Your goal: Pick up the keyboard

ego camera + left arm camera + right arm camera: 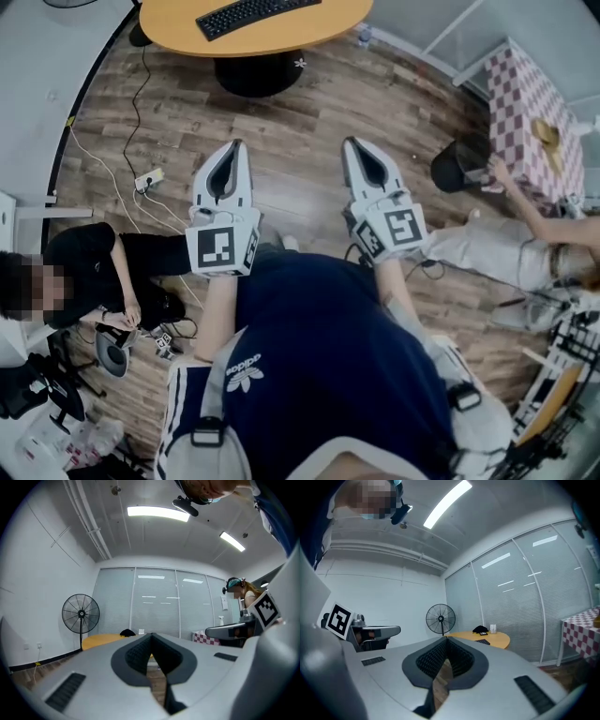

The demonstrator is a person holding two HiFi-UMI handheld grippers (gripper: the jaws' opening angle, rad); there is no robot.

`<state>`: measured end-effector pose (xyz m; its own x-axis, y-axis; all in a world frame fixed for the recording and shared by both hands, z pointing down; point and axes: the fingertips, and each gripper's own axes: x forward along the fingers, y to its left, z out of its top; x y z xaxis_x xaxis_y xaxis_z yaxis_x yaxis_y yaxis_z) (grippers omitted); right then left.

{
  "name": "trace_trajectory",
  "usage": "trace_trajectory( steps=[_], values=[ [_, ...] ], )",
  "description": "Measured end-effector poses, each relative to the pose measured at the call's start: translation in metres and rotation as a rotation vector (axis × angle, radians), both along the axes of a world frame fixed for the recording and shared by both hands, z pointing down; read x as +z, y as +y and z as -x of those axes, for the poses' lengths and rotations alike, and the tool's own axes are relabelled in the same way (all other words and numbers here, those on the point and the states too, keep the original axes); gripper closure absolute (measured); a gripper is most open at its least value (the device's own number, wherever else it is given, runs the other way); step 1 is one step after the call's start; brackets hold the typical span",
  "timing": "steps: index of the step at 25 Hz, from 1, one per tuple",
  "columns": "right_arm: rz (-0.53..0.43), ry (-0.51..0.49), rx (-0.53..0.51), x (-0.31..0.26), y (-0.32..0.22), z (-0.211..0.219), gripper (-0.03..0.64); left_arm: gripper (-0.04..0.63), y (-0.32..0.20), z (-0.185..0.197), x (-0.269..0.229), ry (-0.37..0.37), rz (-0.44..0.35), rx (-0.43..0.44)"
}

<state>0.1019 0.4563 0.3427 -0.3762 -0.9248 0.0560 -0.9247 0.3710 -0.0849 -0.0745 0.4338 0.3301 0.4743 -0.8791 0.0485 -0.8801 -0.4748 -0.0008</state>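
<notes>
Your left tongs and right tongs point level above the wooden floor, both closed tight with nothing between them. The black keyboard lies well ahead on the round orange tabletop, untouched.

— Where's the keyboard?
— Flat on the round orange table, toward the table's near edge.
— What does it look like?
— Black, long and slim, keys facing up (too small to read). It lies slantwise, with its right end farther off.
</notes>
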Motion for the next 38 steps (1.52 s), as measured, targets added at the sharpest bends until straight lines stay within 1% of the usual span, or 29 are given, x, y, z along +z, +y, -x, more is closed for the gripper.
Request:
trace_trajectory(
  steps=[5, 9, 13, 18, 23, 26, 32, 38],
  values=[
    [0.018, -0.008, 0.011, 0.006, -0.006, -0.009, 0.615, 0.594, -0.014, -0.006, -0.001, 0.025, 0.006, -0.017],
    [0.030, -0.010, 0.016, 0.012, -0.027, -0.009, 0.615, 0.594, -0.036, -0.008, 0.006, 0.026, 0.021, -0.009],
    [0.044, -0.005, 0.034, 0.016, -0.060, -0.003, 0.615, 0.594, -0.074, -0.005, 0.011, 0.034, 0.036, 0.015],
    [0.063, -0.017, 0.050, 0.009, -0.116, 0.008, 0.615, 0.594, -0.135, -0.002, 0.001, 0.029, 0.041, 0.055],
    [0.049, -0.008, 0.074, 0.003, -0.160, 0.022, 0.615, 0.594, -0.182, 0.004, -0.002, 0.025, 0.037, 0.100],
    [0.038, -0.007, 0.078, 0.000, -0.178, 0.023, 0.615, 0.594, -0.201, 0.005, -0.001, 0.029, 0.037, 0.098],
    [0.031, -0.006, 0.101, -0.002, -0.199, 0.007, 0.615, 0.594, -0.221, 0.003, 0.007, 0.034, 0.056, 0.080],
    [0.022, -0.015, 0.087, 0.001, -0.232, -0.012, 0.615, 0.594, -0.247, -0.007, 0.008, 0.035, 0.054, 0.046]
  ],
)
